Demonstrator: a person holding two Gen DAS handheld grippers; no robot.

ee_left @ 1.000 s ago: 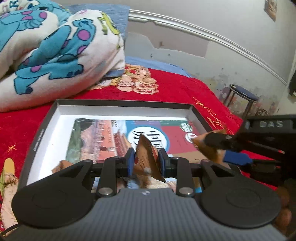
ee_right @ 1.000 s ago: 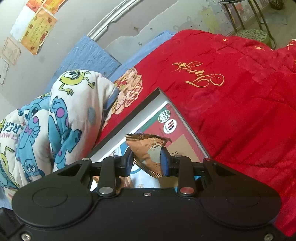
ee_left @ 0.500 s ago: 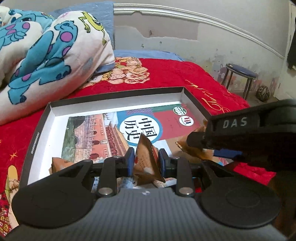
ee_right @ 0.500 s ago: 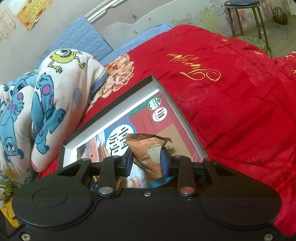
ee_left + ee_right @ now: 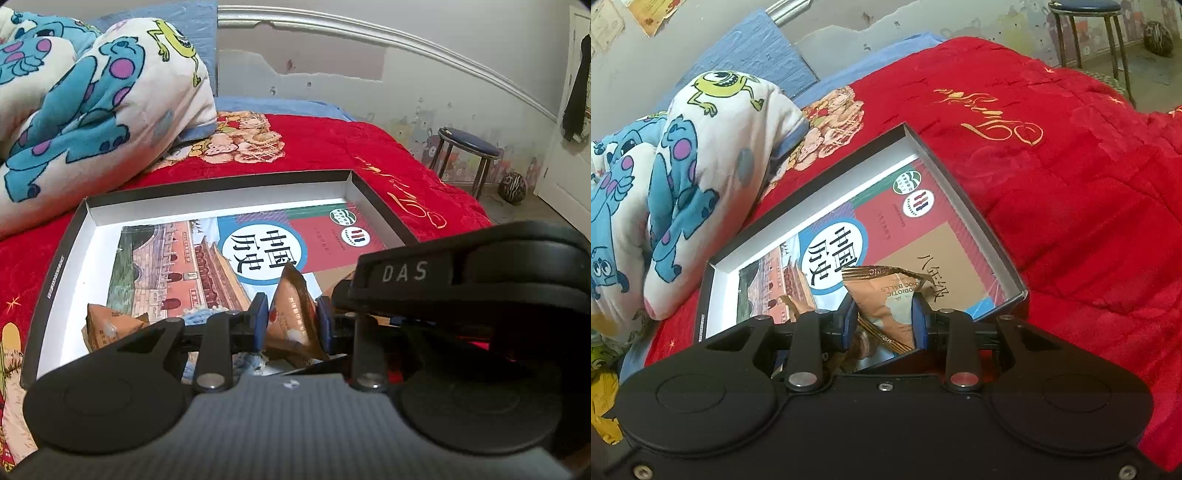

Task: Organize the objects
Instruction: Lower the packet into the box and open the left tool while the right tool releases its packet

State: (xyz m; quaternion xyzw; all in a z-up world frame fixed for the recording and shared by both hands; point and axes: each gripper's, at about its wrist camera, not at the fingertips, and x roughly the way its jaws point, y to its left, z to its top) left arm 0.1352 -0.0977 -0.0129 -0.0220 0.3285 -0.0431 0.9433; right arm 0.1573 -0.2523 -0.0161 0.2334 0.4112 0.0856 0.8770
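The quilt [image 5: 1089, 206] is red with gold embroidery. The blanket [image 5: 92, 92] is white with blue, purple-spotted monsters. Both packets [image 5: 291, 317] are brown.

1. Left gripper [image 5: 290, 325]: grey ribbed housing across the near edge, small pale mark at its centre. Two black round discs flank it, left and right.
2. Black linkage bars run to two silver round-headed bolts; blue pads line the fingers [image 5: 259, 320].
3. Right gripper [image 5: 884, 325]: smooth black housing, same twin discs, one small centre screw, screws at the near corners.
4. Its right-hand bolt looks reddish, the left silver; blue pads again.
5. Seen from the left wrist, the right gripper's black body carries pale raised letters "DAS".
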